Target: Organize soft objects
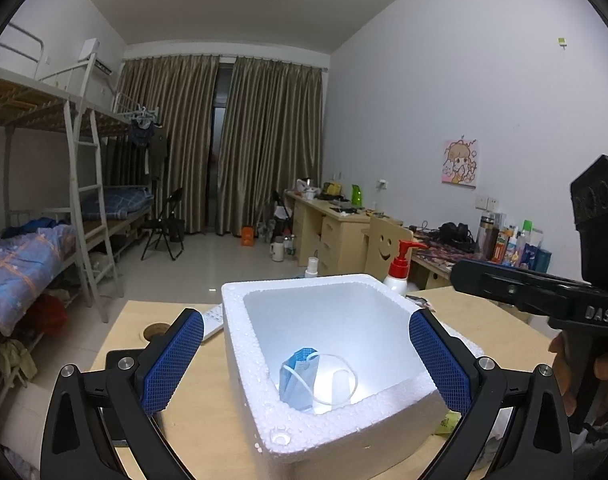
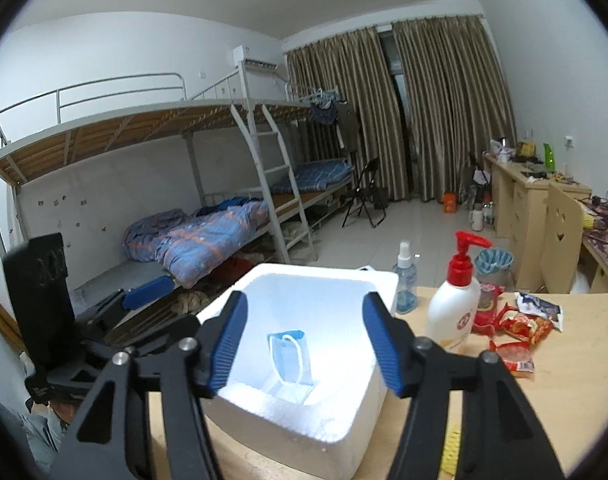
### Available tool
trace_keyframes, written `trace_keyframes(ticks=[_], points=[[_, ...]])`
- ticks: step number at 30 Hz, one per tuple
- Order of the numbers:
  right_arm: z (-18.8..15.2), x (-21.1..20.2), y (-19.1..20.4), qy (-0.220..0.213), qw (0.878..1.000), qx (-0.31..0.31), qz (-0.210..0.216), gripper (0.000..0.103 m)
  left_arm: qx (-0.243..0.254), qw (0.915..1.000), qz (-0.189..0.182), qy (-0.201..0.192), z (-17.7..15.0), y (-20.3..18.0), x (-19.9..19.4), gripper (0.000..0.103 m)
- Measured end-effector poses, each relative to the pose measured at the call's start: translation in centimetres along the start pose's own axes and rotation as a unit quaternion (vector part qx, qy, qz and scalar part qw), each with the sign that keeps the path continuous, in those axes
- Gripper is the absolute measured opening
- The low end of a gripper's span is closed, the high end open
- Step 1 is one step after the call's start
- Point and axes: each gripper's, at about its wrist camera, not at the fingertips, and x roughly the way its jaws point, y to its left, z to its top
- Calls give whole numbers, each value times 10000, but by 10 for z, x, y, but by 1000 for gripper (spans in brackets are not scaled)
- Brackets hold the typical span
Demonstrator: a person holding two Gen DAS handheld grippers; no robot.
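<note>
A white foam box (image 1: 240, 364) (image 2: 292, 416) stands on the wooden table. Inside it, on the bottom, lies a folded blue face mask (image 1: 298, 380) (image 2: 288, 354) with white ear loops. My left gripper (image 1: 306, 360) is open, its blue pads spread wider than the box, one on each side of it. My right gripper (image 2: 306, 344) is open above the box's near rim, the mask showing below between its pads with nothing gripped. Each gripper also appears in the other's view: the right gripper (image 1: 544, 296) at the right edge, the left gripper (image 2: 144, 292) at the left.
A white pump bottle with a red top (image 2: 452, 312) (image 1: 400, 272), a clear spray bottle (image 2: 406, 280) and red snack packets (image 2: 520, 326) sit right of the box. A white remote (image 1: 212, 320) and a cable hole (image 1: 156, 330) lie left of it. Bunk beds stand beyond.
</note>
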Motion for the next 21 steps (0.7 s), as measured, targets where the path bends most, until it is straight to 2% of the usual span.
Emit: trace_keyframes(ticks=[5,7,9,14,17,21], points=[[-3,-13,6,-71,9998,44,-197,73,2,9999,-112,-113,2,-4,-12,103],[-4,-23,8,-126,9994,60,-308,77,112,9998,-18,-165,2,-10,-18,103],[-4,-36,9,-214,9990,43,-382,86,142,9998,46,-137,3,-17,-25,103],[-10,-71,9,-499,9971,93,-568,99,20,9999,-28,-96,7,-32,-46,103],[-17,-93,12,-618,9963,104,-592,103,52,9999,-17,-155,5,-47,-65,103],[-25,-120,9,-735,9954,101,-602,103,108,9994,124,-295,-2,-70,-91,103]])
